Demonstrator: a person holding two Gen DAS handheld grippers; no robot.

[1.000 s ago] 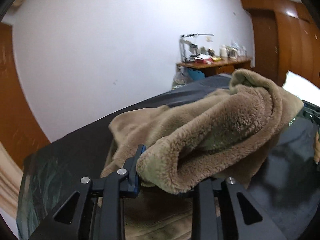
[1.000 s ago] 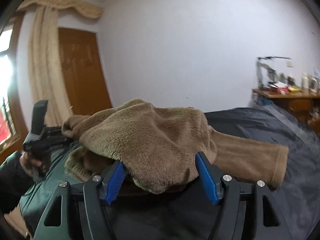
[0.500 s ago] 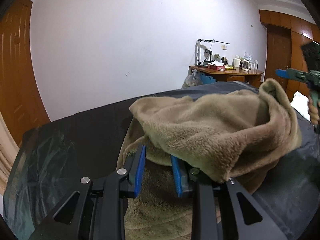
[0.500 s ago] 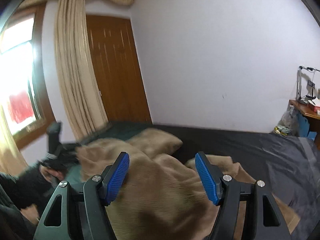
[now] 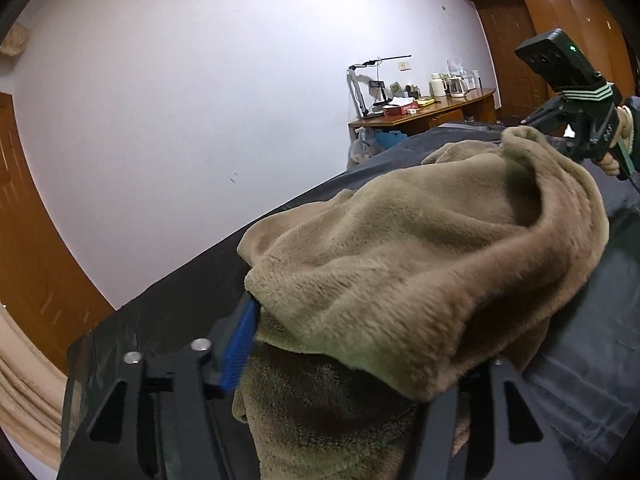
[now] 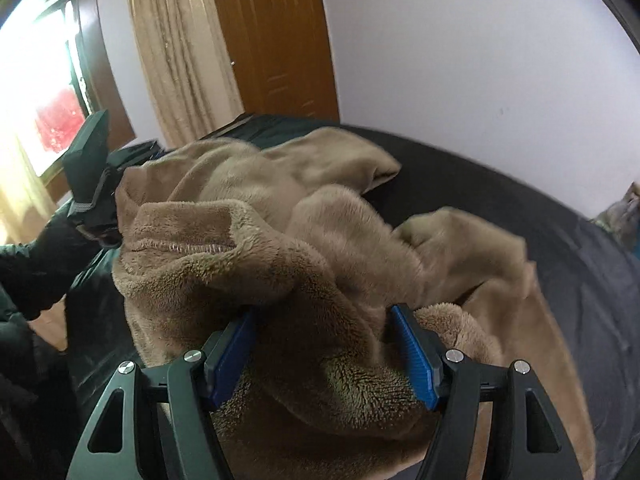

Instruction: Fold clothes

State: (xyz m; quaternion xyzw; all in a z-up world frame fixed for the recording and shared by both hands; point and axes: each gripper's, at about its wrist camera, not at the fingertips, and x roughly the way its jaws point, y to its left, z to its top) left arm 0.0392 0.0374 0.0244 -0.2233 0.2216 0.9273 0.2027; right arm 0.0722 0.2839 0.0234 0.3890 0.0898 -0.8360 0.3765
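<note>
A tan fleece garment lies bunched on a bed with a dark sheet. My left gripper is at its near edge with its jaws opening. A fold drapes over the right finger and hides it, while the blue left pad stands bare. In the right wrist view the same fleece garment is heaped up, and my right gripper is open with a thick fold loose between its blue pads. Each gripper shows at the far side of the pile in the other's view.
A wooden desk with a lamp, kettles and boxes stands against the white wall. Brown wardrobes are at the right. A door, a beige curtain and a bright window lie past the bed. A person's dark sleeve holds the left gripper.
The left jaws have gone from narrow to wide, and the fleece fold has slid over the right finger. The right gripper has swung and tipped down onto the heap, fleece now between its pads.
</note>
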